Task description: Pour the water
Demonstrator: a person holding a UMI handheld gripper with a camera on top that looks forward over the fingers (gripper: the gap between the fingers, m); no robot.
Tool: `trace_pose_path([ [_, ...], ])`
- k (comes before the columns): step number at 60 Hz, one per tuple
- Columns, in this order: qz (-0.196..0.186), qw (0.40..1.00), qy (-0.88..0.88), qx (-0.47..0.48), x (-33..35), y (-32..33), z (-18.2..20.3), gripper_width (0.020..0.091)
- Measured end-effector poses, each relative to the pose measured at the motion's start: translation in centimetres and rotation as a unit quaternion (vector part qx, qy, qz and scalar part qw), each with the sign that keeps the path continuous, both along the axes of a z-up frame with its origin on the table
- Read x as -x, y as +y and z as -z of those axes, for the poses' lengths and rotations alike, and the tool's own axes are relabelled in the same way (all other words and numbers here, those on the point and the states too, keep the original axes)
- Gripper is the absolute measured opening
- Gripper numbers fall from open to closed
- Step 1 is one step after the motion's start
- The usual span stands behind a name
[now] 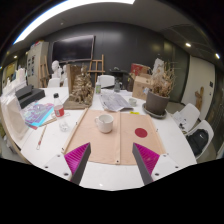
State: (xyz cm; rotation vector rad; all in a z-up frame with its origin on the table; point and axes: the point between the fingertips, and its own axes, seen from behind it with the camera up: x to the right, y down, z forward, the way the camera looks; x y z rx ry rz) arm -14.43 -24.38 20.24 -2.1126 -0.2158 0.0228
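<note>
Two fingers of the gripper (112,160) stand spread apart, holding nothing, hovering above the near table (180,150) edge; the white cup (104,123) waits beyond them, so lining up seems likely.

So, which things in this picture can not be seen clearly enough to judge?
- White cup, gripper view: its inside is hidden by its own wall, so water level unknown.
- Small red object on the tan mat: too small to identify.
- Clutter on the far table end: too small to name.
- Gripper: jaws open, holding nothing; finger bases cut off by the edge.
</note>
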Motion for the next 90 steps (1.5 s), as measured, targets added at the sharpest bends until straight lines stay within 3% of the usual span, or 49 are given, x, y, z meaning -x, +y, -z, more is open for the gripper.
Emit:
trace_pose_path([
  [31,-0.122,0.992,0.009,-0.016,23.1,0.9,2.6,0.0857],
  [41,-0.101,0.993,0.022,-0.059,29.3,6.4,3.7,0.0858],
  [58,-0.030,0.996,0.025,-0.076,34.0,18.9,9.4,0.0827],
  [62,-0.020,0.996,0.021,-0.081,34.5,21.1,10.6,0.0774],
  [71,0.005,0.996,0.034,-0.081,34.9,24.2,12.5,0.0519],
  [76,0.009,0.995,0.037,-0.093,35.2,24.9,12.3,0.0492],
  [84,-0.006,0.994,0.033,-0.102,35.7,25.0,12.4,0.0325],
  [90,-0.015,0.994,0.036,-0.101,35.8,24.7,12.4,0.0257],
])
